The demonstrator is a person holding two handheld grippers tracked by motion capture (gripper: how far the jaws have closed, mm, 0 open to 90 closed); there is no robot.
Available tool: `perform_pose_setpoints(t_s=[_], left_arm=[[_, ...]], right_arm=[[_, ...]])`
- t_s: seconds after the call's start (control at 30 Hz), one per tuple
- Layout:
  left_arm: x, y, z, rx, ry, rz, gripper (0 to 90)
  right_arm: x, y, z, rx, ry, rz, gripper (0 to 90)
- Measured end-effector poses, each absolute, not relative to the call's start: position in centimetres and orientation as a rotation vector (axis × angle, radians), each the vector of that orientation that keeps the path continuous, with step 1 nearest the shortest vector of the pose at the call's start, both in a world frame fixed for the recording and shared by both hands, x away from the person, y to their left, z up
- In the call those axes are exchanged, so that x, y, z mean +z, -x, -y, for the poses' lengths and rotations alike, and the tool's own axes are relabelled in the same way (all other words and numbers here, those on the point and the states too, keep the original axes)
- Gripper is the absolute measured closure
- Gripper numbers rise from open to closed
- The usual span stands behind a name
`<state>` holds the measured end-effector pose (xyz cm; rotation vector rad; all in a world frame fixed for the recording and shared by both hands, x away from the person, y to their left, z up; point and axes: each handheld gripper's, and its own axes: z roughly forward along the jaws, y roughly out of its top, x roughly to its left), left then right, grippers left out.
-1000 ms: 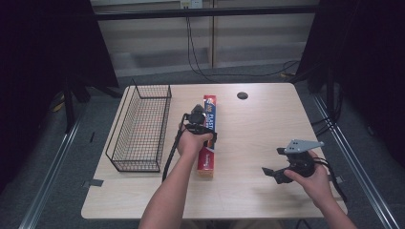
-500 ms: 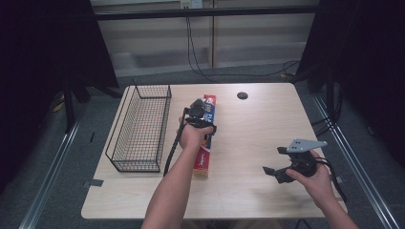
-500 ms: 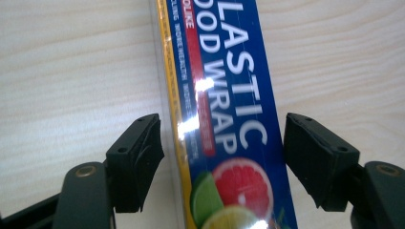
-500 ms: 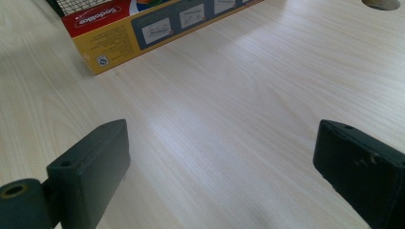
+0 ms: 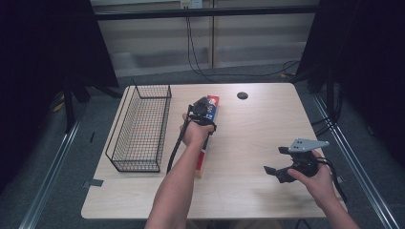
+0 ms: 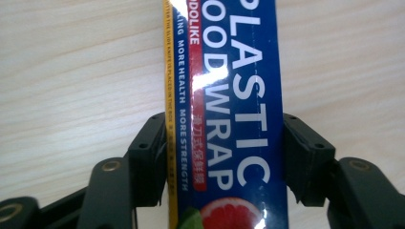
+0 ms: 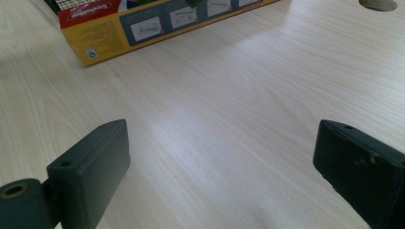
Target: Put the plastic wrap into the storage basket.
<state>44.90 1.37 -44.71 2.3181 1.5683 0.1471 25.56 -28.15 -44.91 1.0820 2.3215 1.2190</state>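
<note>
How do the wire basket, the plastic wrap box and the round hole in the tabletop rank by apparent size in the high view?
1. Wire basket, the largest.
2. Plastic wrap box, long and narrow, partly hidden under the left gripper, whose fingers are shut on it.
3. Round hole, clearly the smallest.

One plastic wrap box [image 5: 206,138] on counter [image 5: 258,129]. One wire basket [image 5: 140,128], black, at counter's left. Two hand-held grippers: left hand-held gripper [image 5: 203,110] at box, right hand-held gripper [image 5: 282,166] apart at right. One round hole [image 5: 242,95] in counter's far edge. One counter.
</note>
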Motion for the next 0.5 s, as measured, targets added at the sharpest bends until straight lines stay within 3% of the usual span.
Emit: perform_pose_setpoints(t_s=[0.5], left_arm=[[-40.9,-44.2,-2.8,0.103,-2.374,-1.51,43.3]], right_arm=[[-44.8,-25.6,28.3,1.219,-1.081,-2.314,4.9]])
